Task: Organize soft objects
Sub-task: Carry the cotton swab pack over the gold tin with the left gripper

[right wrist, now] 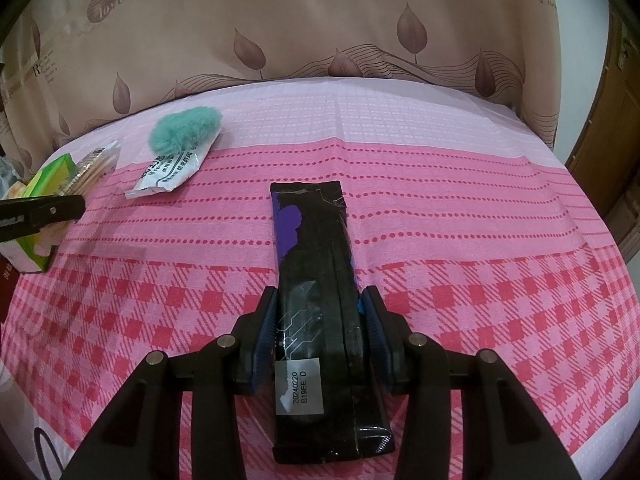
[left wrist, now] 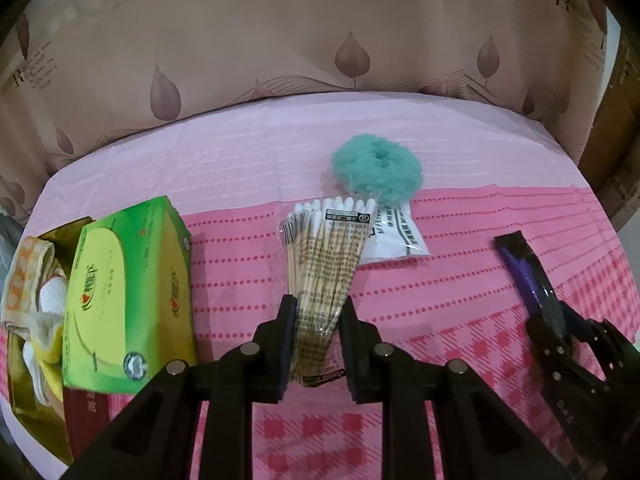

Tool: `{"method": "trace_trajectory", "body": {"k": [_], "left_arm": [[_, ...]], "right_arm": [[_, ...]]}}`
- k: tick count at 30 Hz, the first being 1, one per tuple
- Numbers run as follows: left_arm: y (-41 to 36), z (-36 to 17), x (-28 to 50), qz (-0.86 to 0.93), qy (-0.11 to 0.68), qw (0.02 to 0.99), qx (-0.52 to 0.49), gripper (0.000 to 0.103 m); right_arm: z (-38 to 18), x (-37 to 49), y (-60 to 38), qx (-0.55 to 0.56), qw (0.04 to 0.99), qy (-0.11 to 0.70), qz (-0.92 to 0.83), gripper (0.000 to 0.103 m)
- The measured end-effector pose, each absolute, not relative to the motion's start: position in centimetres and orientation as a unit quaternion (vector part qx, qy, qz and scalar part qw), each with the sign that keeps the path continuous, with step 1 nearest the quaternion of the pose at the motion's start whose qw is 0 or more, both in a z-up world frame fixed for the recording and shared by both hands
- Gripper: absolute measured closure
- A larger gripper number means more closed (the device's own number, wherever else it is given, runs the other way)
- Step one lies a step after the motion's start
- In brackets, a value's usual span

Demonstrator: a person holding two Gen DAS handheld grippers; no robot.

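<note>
gold box: towels | left gripper: swab pack

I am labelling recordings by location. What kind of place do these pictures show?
Probably a home room, perhaps a bedroom. A pink checked cloth covers the surface, a leaf-print curtain hangs behind, and household items lie about: a green tissue box and cotton swabs.

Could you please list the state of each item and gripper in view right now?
Left gripper: shut on cotton swab pack.
Cotton swab pack: sealed, gripped.
Right gripper: shut on black pack.
Black pack: gripped lengthwise.
Green tissue box: closed.
Teal scrunchie: lying loose.
White sachet: sealed, flat.
</note>
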State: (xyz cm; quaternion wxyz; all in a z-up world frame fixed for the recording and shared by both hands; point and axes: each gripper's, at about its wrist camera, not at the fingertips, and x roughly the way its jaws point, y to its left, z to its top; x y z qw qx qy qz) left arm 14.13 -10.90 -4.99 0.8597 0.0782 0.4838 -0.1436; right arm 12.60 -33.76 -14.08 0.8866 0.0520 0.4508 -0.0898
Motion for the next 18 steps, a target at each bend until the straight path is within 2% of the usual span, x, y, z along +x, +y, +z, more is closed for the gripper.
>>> {"method": "trace_trajectory", "body": {"k": [18], "left_arm": [[-7.7, -0.1, 10.1, -0.153, 0.462, 0.871, 0.069, 0.082]], "right_arm": [[-14.1, 12.6, -33.6, 0.052, 0.887, 0.451, -0.089, 0.061]]}}
